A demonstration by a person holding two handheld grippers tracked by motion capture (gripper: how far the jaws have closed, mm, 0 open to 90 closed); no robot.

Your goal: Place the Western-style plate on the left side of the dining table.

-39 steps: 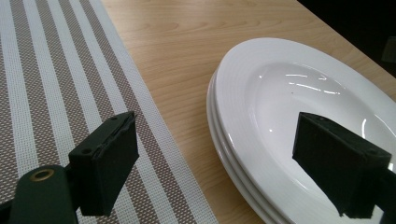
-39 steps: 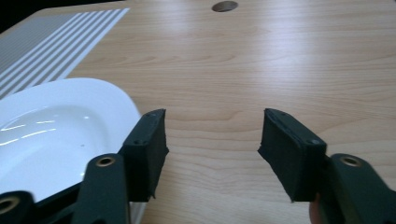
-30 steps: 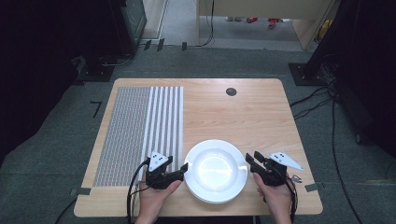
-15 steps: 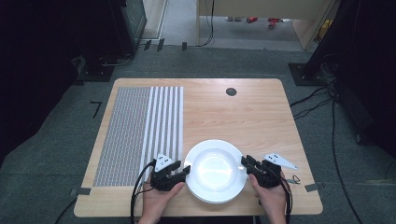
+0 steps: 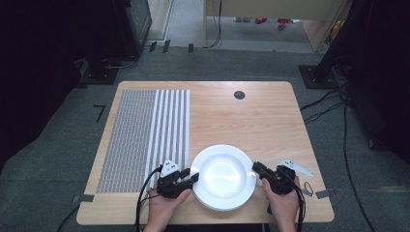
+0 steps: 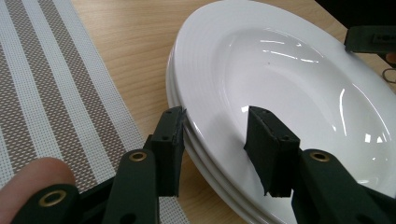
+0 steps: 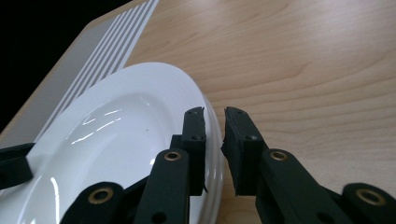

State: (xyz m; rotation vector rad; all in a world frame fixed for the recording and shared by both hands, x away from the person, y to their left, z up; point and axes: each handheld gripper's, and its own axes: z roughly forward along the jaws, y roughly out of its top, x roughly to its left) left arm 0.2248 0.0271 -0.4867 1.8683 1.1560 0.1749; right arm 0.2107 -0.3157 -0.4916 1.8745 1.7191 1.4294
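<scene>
A stack of white deep plates (image 5: pixel 225 176) sits near the table's front edge. My left gripper (image 5: pixel 192 178) is at its left rim and my right gripper (image 5: pixel 256 169) is at its right rim. In the left gripper view the left gripper (image 6: pixel 215 114) straddles the plates' (image 6: pixel 280 60) rim. Its jaws have just been closing: one pad touches the outer edge, while the other stands apart over the inner slope. In the right gripper view the right gripper (image 7: pixel 214 112) is pinched on the plates' (image 7: pixel 116 121) rim with only a narrow gap left.
A striped woven placemat (image 5: pixel 145 135) covers the left part of the wooden table (image 5: pixel 251 121), just left of the plates. A dark round hole (image 5: pixel 239 94) sits near the far edge. Cables trail from both grippers off the front edge.
Both pairs of jaws have narrowed around the plate rim, the right pair far more. The hands and the plates have hardly shifted.
</scene>
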